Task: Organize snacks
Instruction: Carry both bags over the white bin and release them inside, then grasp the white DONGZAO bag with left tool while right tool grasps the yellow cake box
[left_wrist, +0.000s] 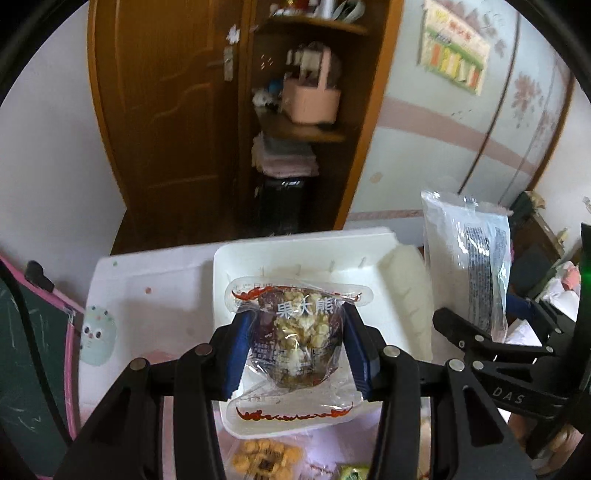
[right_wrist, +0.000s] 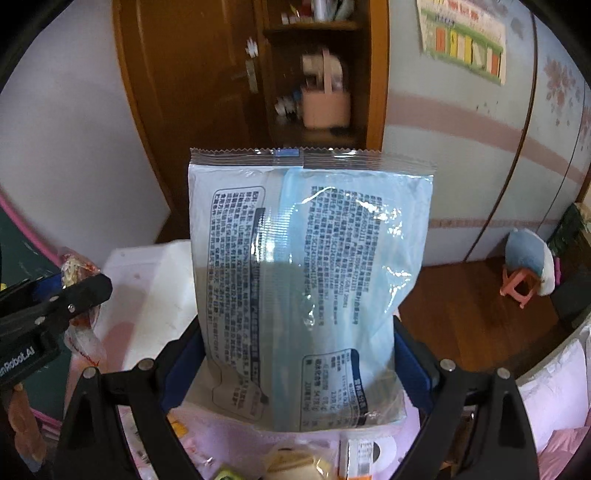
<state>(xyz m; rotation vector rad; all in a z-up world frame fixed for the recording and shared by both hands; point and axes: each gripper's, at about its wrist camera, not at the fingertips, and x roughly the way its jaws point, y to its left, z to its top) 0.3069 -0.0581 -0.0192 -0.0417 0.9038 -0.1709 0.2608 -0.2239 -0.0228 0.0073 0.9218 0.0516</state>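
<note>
My left gripper (left_wrist: 295, 338) is shut on a small clear snack packet (left_wrist: 295, 343) with a brown nut-topped cake inside, held above a white foam tray (left_wrist: 369, 266). My right gripper (right_wrist: 299, 354) is shut on a large pale blue snack bag (right_wrist: 306, 266) covered in printed text, held upright with its blue pads (right_wrist: 412, 360) pressing both sides. That blue bag (left_wrist: 469, 266) also shows at the right of the left wrist view, with the right gripper (left_wrist: 480, 339) beneath it. The left gripper (right_wrist: 66, 299) and its packet appear at the left edge of the right wrist view.
The tray rests on a white table (left_wrist: 147, 306) with cartoon prints. A packet of yellow crackers (left_wrist: 264, 458) and other snacks (right_wrist: 295, 461) lie near the front. A green chalkboard with a pink frame (left_wrist: 33, 350) stands left. Behind are a wooden door (left_wrist: 166, 110), shelves (left_wrist: 303, 125) and a pink stool (right_wrist: 521, 284).
</note>
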